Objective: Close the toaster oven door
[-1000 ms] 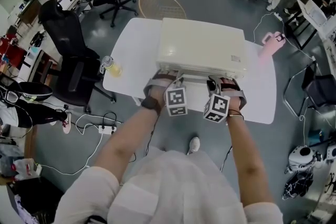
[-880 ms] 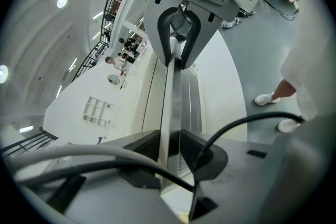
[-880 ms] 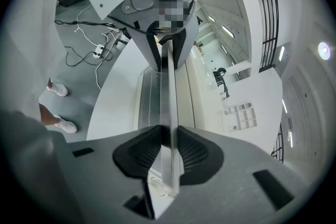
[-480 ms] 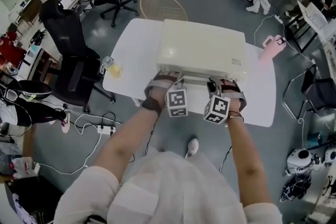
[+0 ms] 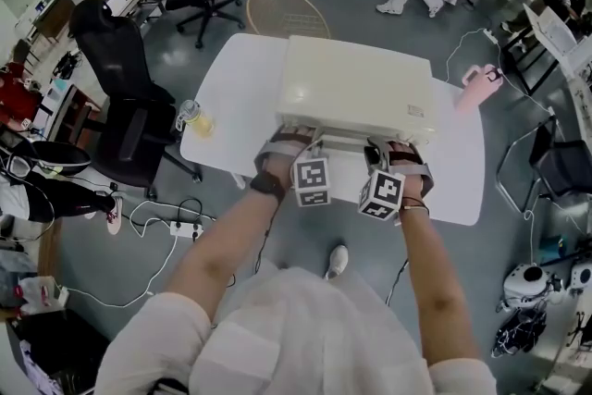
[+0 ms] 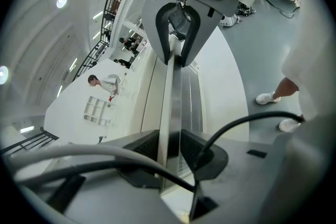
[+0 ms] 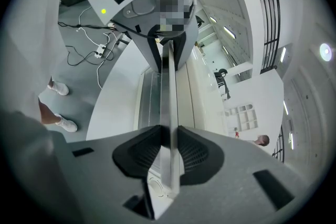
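Toaster oven door (image 6: 167,102) clamped by left tongs (image 6: 169,139), right tongs (image 7: 169,136); cup (image 5: 192,116) well aside.

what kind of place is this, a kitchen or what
Most likely an open-plan lab or office, not a kitchen: the toaster oven stands on a white table among black office chairs, with a power strip and cables on the grey floor.
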{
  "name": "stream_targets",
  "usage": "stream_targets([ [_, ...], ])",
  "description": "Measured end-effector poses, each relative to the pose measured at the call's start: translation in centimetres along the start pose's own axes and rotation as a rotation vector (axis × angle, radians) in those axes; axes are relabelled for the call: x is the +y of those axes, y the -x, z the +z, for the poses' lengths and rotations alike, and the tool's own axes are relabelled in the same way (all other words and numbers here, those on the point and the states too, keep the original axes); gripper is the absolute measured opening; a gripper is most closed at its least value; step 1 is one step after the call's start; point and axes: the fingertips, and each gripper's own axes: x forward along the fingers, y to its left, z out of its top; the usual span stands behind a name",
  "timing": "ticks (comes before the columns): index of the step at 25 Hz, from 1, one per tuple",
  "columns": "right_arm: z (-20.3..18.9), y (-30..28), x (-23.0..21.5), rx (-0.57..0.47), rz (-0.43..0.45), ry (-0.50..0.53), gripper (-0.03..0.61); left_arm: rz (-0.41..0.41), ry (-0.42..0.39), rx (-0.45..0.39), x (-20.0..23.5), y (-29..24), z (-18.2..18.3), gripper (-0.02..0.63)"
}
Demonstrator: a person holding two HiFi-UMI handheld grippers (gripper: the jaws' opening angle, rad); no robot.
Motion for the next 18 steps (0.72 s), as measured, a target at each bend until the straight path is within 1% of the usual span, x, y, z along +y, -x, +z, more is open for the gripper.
stream_targets([
  [3,0.0,0.1,-0.2,-0.008,-0.012,-0.008,0.108,0.003,-0.004,0.0,0.0,0.1,0.0,0.123],
  [7,0.0,0.3,-0.3,-0.024,-0.028,-0.033,0.124,0.039,-0.013,-0.003,0.3,0.6,0.0,0.132],
  [10,0.1,0.5,-0.5,-0.035,-0.034,-0.078,0.129,0.053,0.017,-0.019,0.6,1.3,-0.1,0.132],
  [12,0.1,0.9,-0.7,-0.048,-0.04,-0.129,0.129,0.056,0.06,-0.029,0.7,1.9,-0.4,0.132],
  [14,0.0,1.4,-0.9,-0.064,-0.048,-0.205,0.129,0.063,0.121,-0.044,0.7,2.4,-0.7,0.132],
  [16,-0.1,2.1,-1.1,-0.088,-0.058,-0.317,0.129,0.079,0.205,-0.079,0.9,3.2,-0.8,0.129],
  [18,-0.4,3.0,-1.6,-0.125,-0.076,-0.465,0.127,0.103,0.317,-0.127,1.7,4.4,-1.0,0.121],
])
